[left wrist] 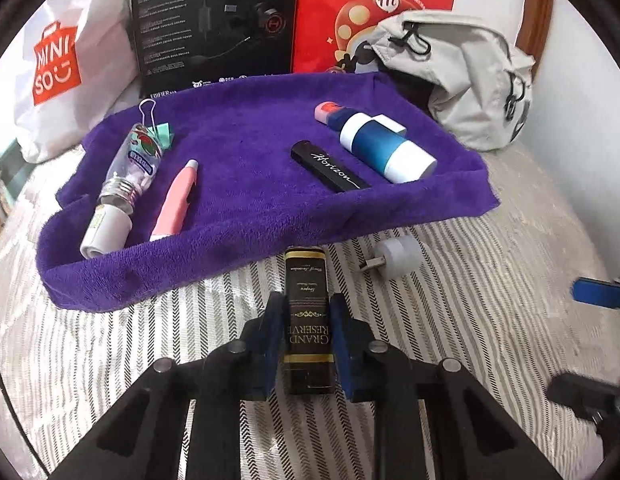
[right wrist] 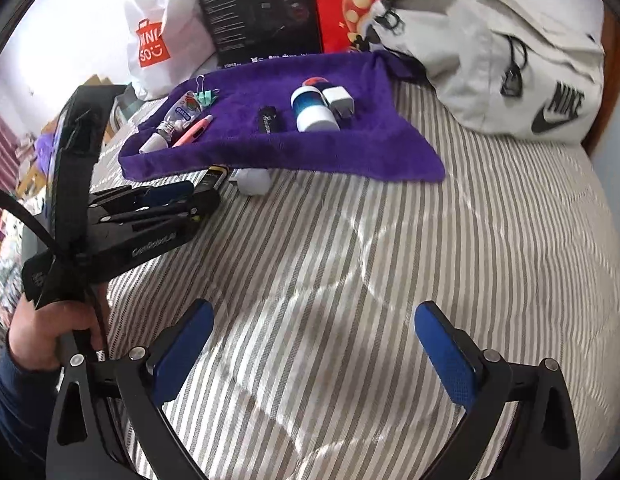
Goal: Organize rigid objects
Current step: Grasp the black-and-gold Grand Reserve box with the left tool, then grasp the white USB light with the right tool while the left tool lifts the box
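The left gripper [left wrist: 305, 312] clamped a black "Grand Reserve" box [left wrist: 307, 320] over the striped bed [left wrist: 470, 360], just short of the purple towel [left wrist: 245, 152]. The right gripper [right wrist: 314, 344] hung wide apart and held nothing. A white plug adapter [left wrist: 394, 257] lay beside the towel; beyond it, on the towel, lay a "Horizon" lighter [left wrist: 330, 166].

On the bed [right wrist: 350, 260] lies a towel [left wrist: 249, 208]. On it, left to right: bottle [left wrist: 129, 168], pen [left wrist: 175, 200], lighter [left wrist: 330, 172], cylinder [left wrist: 386, 152]. A clip [left wrist: 157, 128] sits behind the bottle. Before the towel's front edge lie a box [left wrist: 307, 320] and, to its right, a plug [left wrist: 394, 258]. Behind the towel stand 2 bags [left wrist: 53, 64]; a backpack [right wrist: 490, 60] lies at its right.
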`<state>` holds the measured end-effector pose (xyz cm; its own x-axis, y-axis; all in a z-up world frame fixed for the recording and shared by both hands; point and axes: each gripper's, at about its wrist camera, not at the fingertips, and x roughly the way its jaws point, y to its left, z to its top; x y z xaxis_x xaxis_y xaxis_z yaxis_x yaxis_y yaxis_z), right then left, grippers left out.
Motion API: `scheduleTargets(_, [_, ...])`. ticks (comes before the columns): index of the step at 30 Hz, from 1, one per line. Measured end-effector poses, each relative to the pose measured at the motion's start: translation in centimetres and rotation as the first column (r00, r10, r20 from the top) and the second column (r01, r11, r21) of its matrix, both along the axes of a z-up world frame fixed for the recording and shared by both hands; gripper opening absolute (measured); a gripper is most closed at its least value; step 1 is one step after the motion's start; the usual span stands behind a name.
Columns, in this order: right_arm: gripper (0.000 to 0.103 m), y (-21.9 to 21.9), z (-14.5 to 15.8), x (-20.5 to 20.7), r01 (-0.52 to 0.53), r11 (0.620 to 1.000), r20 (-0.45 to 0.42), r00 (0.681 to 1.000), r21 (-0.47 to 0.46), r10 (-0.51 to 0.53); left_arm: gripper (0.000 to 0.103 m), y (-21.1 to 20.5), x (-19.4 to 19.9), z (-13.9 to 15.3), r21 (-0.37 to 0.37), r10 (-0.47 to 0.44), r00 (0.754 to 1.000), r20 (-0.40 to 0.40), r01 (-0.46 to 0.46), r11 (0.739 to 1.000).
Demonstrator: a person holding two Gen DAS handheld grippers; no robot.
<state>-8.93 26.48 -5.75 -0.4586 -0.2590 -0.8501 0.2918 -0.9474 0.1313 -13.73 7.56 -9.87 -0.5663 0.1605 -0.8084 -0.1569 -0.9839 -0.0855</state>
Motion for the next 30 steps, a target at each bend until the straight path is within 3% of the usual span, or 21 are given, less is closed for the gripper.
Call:
scheduleTargets(8, [0.096,-1.9,-0.3,-2.4,-0.027,1.000,-0.025,0.999,0.000,0.027,0.023,-3.2,0.8,0.4,0.012,0.017,1.000,0.014,-0.017,1.000])
scheduleTargets(14, [0.092,-5.3,-1.1,-4.4,-0.071,0.996,-0.055,0.996,0.053,0.074,0.023,-5.9,1.7,1.3,0.023,0.042,0.999,0.015,-0.042,0.999])
scheduleTargets(17, [0.082,-6.6,-1.3,-5.2,-0.091,0.994,-0.082,0.992,0.062,0.096,0.023,-6.9,1.8,1.3,0.036,0.052,0.998,0.020,-0.053,0.998])
scheduleTargets(22, [0.067,-7.9,-2.8,-6.8,-0.095,0.989,-0.049,0.994,0.111,0.101,0.023,-8.3,2.0,0.9,0.063,0.071,0.997,0.033,-0.073,0.995])
scheduleTargets(28, [0.061,-9.1,-3.2,-7.3,-0.101,0.990,-0.064,0.992,0.097,0.107,0.023,-9.0,1.8,0.4,0.084,0.074,0.996,0.053,-0.078,0.993])
scheduleTargets(30, [0.050,-9.6,-3.2,-7.4,-0.111,0.990,-0.075,0.990,0.084,0.118,0.023,-9.0,1.8,0.3,0.085,0.075,0.996,0.055,-0.079,0.993])
